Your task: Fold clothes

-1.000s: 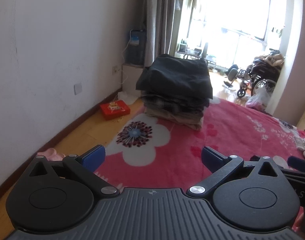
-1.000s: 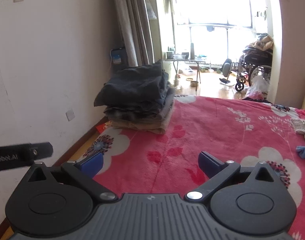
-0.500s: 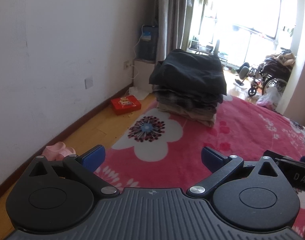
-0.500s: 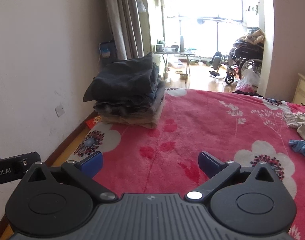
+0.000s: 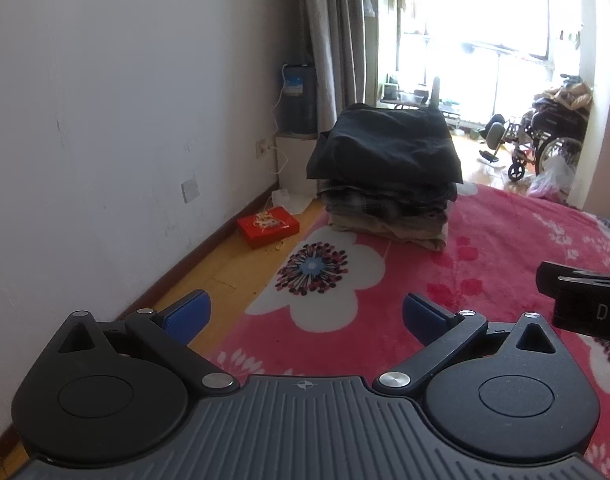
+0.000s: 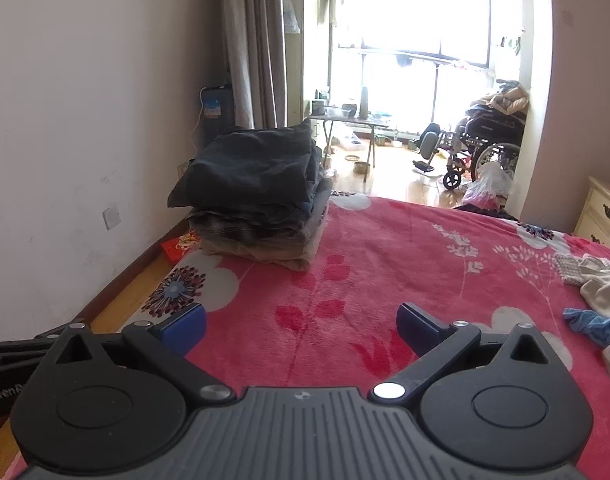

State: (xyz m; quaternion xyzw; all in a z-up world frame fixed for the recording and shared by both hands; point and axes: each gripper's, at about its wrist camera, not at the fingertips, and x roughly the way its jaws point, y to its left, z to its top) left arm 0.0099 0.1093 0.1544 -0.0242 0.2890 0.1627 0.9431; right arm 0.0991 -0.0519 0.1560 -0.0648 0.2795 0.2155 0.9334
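A stack of folded clothes (image 5: pixel 389 172), dark on top, plaid and beige below, sits at the far left corner of the red flowered blanket (image 5: pixel 485 264); it also shows in the right wrist view (image 6: pixel 261 196). My left gripper (image 5: pixel 305 316) is open and empty, held over the blanket's left edge well short of the stack. My right gripper (image 6: pixel 301 328) is open and empty over the blanket. Unfolded pale and blue clothes (image 6: pixel 601 296) lie at the right edge. Part of the right gripper's body (image 5: pixel 585 296) shows in the left wrist view.
A white wall (image 5: pixel 105 120) runs along the left with a strip of wooden floor and a red box (image 5: pixel 267 226). A water dispenser (image 5: pixel 299 100) and curtain stand behind the stack. A wheelchair (image 6: pixel 485 148) and folding table (image 6: pixel 345 124) stand by the window. A cream nightstand (image 6: pixel 605 216) is at right.
Both grippers have drawn back from the folded stack, which looks smaller and farther. The right gripper has swung right, bringing the unfolded clothes into view. Both stay open.
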